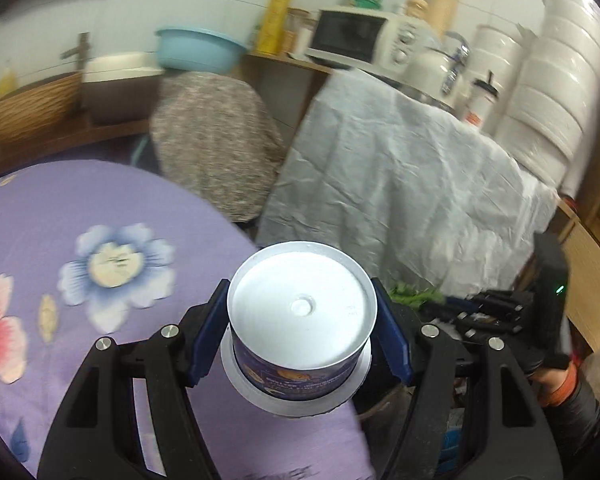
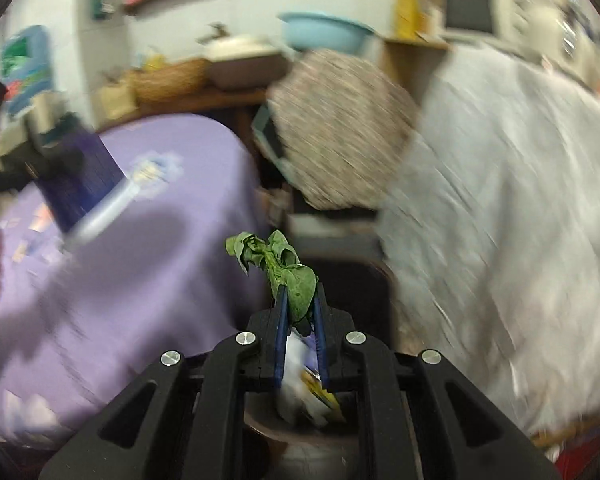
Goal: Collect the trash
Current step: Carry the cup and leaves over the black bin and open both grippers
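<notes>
My left gripper (image 1: 302, 312) is shut on a blue paper cup (image 1: 300, 320) held bottom up, its white base facing me, at the edge of the purple flowered tablecloth (image 1: 80, 208). My right gripper (image 2: 299, 300) is shut on a wilted green leaf (image 2: 284, 268) and holds it beside the table. Below the right gripper sits a dark bin (image 2: 304, 440) with paper and wrappers in it. In the left wrist view the right gripper (image 1: 484, 308) and the leaf (image 1: 414, 294) show at the right. In the blurred right wrist view the cup (image 2: 84, 188) shows at the left.
A speckled cloth-covered chair (image 1: 216, 140) and a white sheet-draped counter (image 1: 400, 184) stand beyond the table. A microwave (image 1: 360, 36), blue basin (image 1: 200, 50), kettle (image 1: 432, 66) and stacked white containers (image 1: 552, 80) line the back.
</notes>
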